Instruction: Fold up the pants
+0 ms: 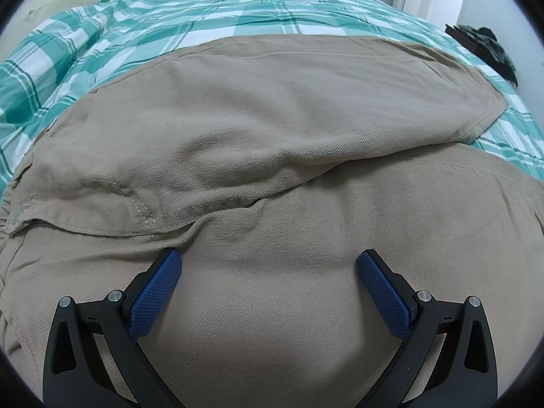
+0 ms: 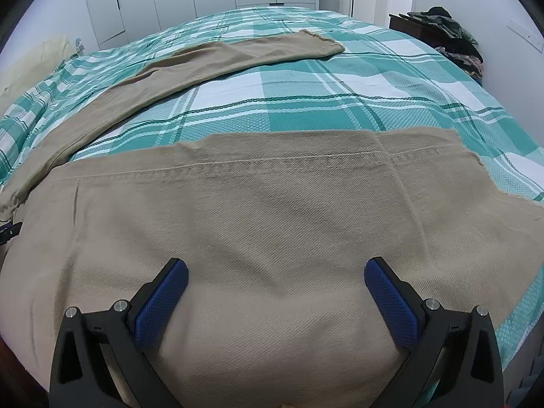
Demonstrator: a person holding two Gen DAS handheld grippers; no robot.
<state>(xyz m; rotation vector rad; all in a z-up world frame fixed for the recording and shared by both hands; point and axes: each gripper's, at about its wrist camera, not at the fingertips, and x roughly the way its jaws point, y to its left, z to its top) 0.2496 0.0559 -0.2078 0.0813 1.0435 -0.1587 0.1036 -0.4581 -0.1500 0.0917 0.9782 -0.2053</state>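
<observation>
Khaki pants (image 1: 272,129) spread flat on the green plaid bedspread (image 2: 306,102), legs splayed apart (nothing folded yet). Left gripper (image 1: 268,261) near the crotch and right gripper (image 2: 276,270) near a cuff, both spread wide, empty, probably poised for pinching.

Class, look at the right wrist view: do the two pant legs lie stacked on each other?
No: the far leg lies apart from the near leg, with plaid bedspread between.
</observation>
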